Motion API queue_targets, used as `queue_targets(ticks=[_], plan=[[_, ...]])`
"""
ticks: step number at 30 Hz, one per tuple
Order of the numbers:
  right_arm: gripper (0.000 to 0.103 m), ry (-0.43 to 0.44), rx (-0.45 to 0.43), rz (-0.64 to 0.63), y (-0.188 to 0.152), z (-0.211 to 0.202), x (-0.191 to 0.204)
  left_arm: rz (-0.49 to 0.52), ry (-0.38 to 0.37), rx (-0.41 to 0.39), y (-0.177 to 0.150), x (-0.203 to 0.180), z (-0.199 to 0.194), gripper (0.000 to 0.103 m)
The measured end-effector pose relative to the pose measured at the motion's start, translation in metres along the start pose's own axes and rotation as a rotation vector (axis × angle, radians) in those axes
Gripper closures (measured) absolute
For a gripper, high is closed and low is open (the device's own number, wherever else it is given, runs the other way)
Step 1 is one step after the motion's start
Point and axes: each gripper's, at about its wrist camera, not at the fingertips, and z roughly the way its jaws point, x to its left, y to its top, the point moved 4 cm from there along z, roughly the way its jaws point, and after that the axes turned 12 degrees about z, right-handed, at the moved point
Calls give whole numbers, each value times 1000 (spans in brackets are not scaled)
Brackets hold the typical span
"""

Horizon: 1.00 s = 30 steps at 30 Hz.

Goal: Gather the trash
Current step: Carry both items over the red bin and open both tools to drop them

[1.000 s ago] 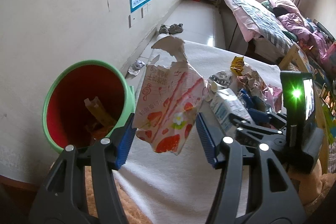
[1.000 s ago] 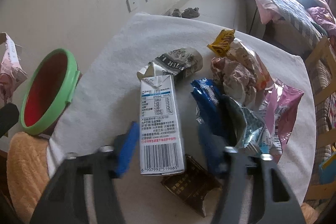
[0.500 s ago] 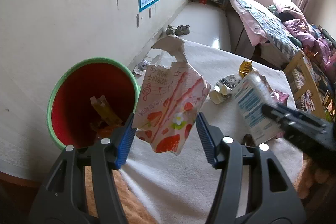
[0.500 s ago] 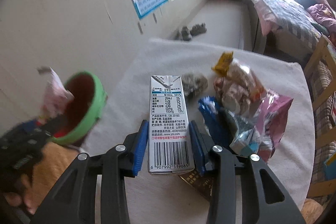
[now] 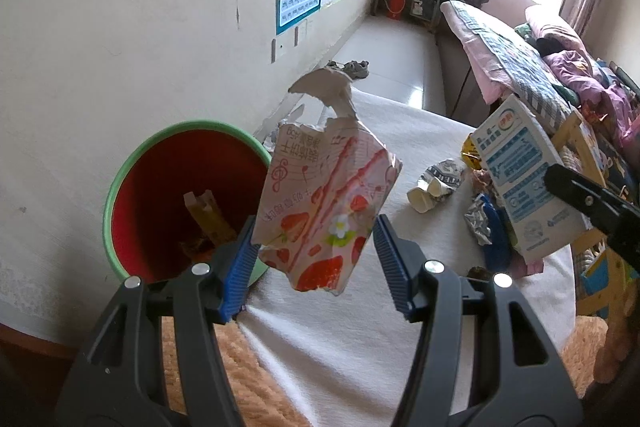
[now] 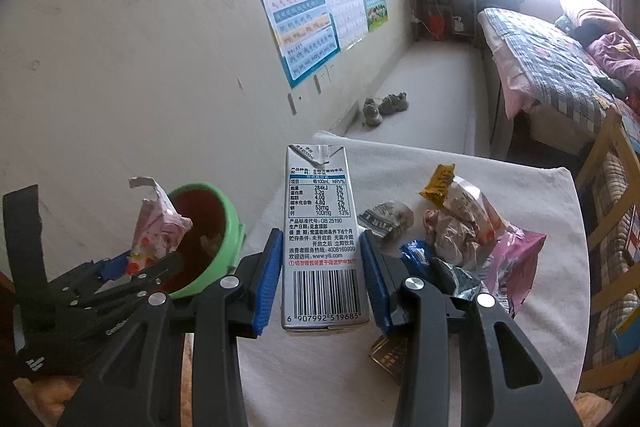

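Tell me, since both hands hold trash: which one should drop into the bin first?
Left. Its strawberry wrapper already hangs beside the green bin's rim; the right's milk carton is farther off, above the table.

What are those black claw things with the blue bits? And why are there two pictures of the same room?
Each claw is a gripper that a person holds, one in each hand. A small camera sits on each, looking along its fingers, so you get two pictures. In the left camera's picture, the left gripper pinches a torn pink strawberry wrapper beside a green trash bin. In the right camera's picture, the right gripper squeezes a milk carton, lifted off the white tablecloth. More trash waits there: a yellow wrapper, a pink bag and crumpled paper.
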Motion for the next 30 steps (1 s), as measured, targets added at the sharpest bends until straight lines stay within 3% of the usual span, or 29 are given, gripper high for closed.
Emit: queue_targets(ticks=[15,30], plan=[[65,35,30,-22,-5,22,26,-58,54,26,-8,46,10,48],[65,125,97,-129,-14,73,100,-171,130,61,-21,121,24,47]])
